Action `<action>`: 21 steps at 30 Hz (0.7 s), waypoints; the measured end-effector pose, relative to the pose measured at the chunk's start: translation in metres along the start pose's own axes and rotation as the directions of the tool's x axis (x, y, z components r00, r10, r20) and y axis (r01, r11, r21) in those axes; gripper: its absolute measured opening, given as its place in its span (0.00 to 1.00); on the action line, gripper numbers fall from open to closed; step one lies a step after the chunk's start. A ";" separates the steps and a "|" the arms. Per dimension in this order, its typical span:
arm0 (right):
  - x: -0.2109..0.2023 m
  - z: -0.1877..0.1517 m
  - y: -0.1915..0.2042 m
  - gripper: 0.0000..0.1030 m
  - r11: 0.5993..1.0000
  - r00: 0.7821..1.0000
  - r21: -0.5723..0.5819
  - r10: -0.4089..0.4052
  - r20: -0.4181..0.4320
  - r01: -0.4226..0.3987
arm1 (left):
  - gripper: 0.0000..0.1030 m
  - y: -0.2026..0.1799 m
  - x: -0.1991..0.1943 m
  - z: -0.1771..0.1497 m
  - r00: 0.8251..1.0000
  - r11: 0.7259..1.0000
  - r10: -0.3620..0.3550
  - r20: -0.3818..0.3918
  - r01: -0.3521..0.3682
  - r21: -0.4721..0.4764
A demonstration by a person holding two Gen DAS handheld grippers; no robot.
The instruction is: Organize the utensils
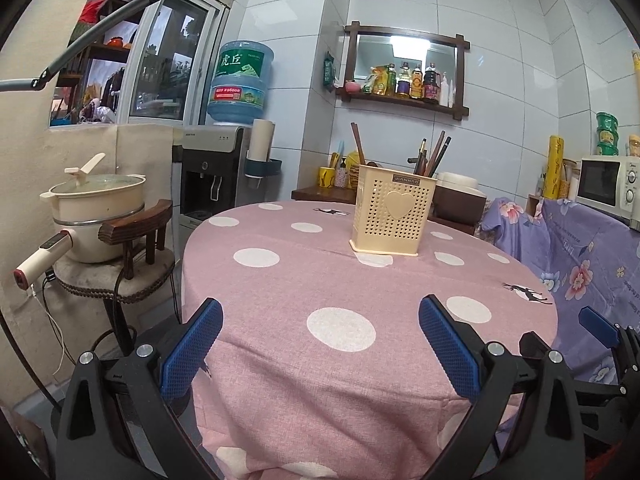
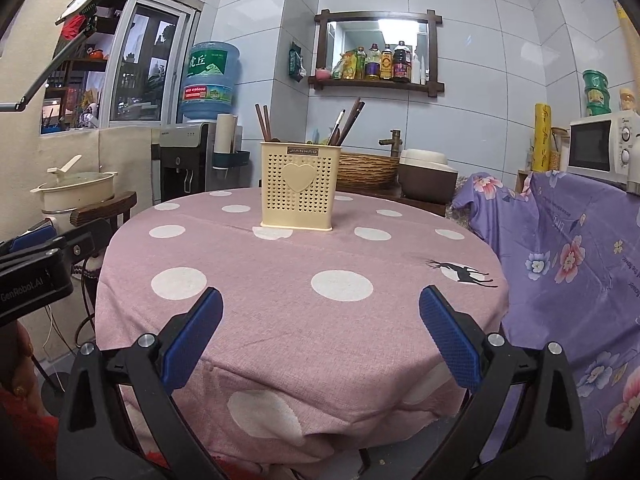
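Observation:
A cream perforated utensil holder with a heart on its front stands upright at the far side of the round table, which has a pink polka-dot cloth. Several brown chopsticks and utensils stick up from it. My left gripper is open and empty, held above the table's near edge. My right gripper is open and empty, also at the near edge. The right gripper shows at the right edge of the left wrist view, and the left gripper shows at the left edge of the right wrist view.
A cream pot sits on a small wooden chair at the left. A water dispenser stands behind. A counter with a woven basket and a brown cooker lies behind the table. A purple floral cloth and a microwave are at the right.

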State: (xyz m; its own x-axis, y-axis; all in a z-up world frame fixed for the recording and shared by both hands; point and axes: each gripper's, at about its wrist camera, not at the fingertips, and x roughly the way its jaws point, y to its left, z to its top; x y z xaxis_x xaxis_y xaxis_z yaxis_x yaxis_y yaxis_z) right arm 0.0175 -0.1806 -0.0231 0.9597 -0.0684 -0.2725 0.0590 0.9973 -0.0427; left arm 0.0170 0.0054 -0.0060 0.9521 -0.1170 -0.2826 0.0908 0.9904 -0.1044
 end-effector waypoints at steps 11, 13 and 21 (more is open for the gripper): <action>-0.001 0.001 0.002 0.94 1.000 1.000 -0.007 0.002 0.004 -0.002 | 0.95 0.000 0.000 -0.001 1.000 1.000 -0.005 -0.005 0.005 -0.007; -0.001 0.001 0.002 0.94 1.000 1.000 -0.007 0.003 0.004 -0.003 | 0.95 0.000 0.000 -0.001 1.000 1.000 -0.005 -0.006 0.005 -0.008; 0.000 0.001 0.001 0.94 1.000 1.000 -0.007 0.006 0.003 -0.006 | 0.95 0.001 0.003 -0.004 0.999 1.000 -0.027 -0.036 0.027 -0.010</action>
State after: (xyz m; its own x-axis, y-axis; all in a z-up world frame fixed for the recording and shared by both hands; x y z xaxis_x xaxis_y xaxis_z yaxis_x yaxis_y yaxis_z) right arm 0.0175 -0.1790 -0.0220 0.9607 -0.0625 -0.2703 0.0515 0.9975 -0.0478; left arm 0.0190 0.0056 -0.0103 0.9380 -0.1468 -0.3141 0.1135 0.9860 -0.1218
